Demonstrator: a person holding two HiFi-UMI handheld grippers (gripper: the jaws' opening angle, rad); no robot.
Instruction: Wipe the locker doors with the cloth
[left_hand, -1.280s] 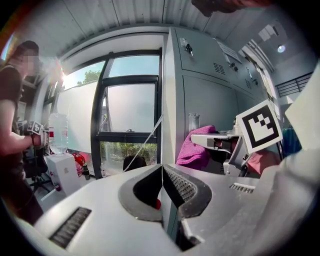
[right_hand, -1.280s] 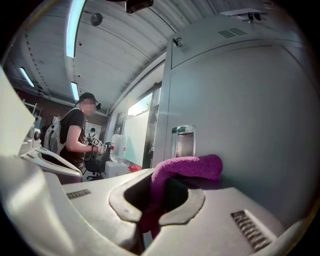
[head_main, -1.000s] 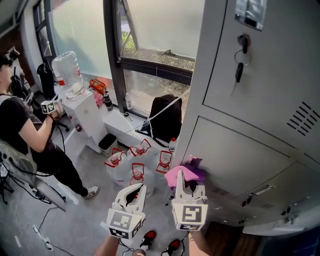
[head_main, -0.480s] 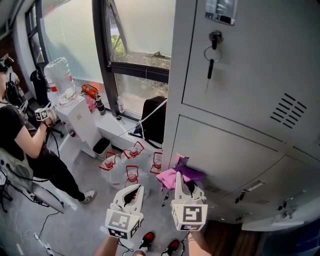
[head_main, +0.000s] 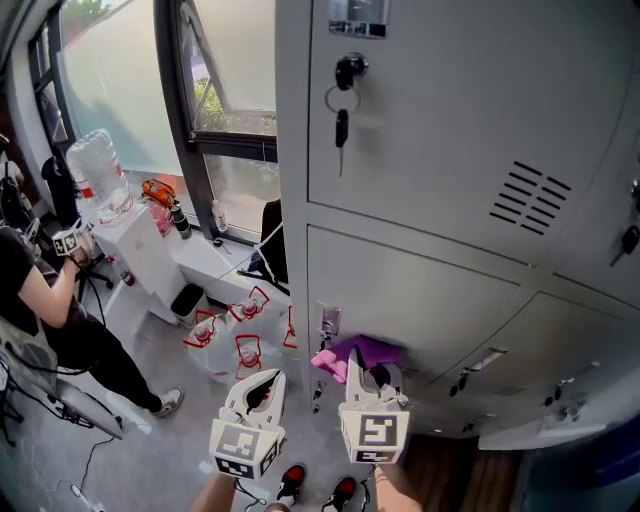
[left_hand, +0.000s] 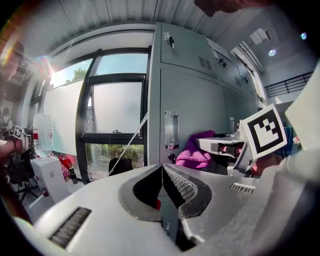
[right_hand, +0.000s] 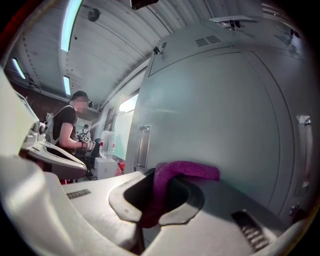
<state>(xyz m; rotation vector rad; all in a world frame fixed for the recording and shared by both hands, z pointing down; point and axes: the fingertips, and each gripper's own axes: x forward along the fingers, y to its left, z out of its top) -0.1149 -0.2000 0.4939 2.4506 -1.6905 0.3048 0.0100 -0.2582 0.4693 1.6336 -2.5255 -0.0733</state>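
Note:
A magenta cloth (head_main: 358, 353) is clamped in my right gripper (head_main: 367, 372) and lies against the lower grey locker door (head_main: 420, 290). In the right gripper view the cloth (right_hand: 175, 175) folds over the jaw tips, close to the door (right_hand: 220, 120) and near its handle (right_hand: 142, 147). My left gripper (head_main: 262, 385) hangs to the left of it, jaws together and empty; in its own view the gripper (left_hand: 162, 172) points at the locker's left edge, with the cloth (left_hand: 196, 152) to the right. Keys (head_main: 341, 125) hang from the upper door's lock.
A person (head_main: 45, 300) sits at the left beside a water dispenser (head_main: 120, 225). Several water jugs (head_main: 235, 335) and a black bag (head_main: 270, 240) stand on the floor under the window. A lower locker door (head_main: 530, 430) at the right stands ajar.
The view has swung right, bringing the lockers to the centre. My right gripper has carried the cloth from beside the locker onto the lower door's face. The left gripper stays low.

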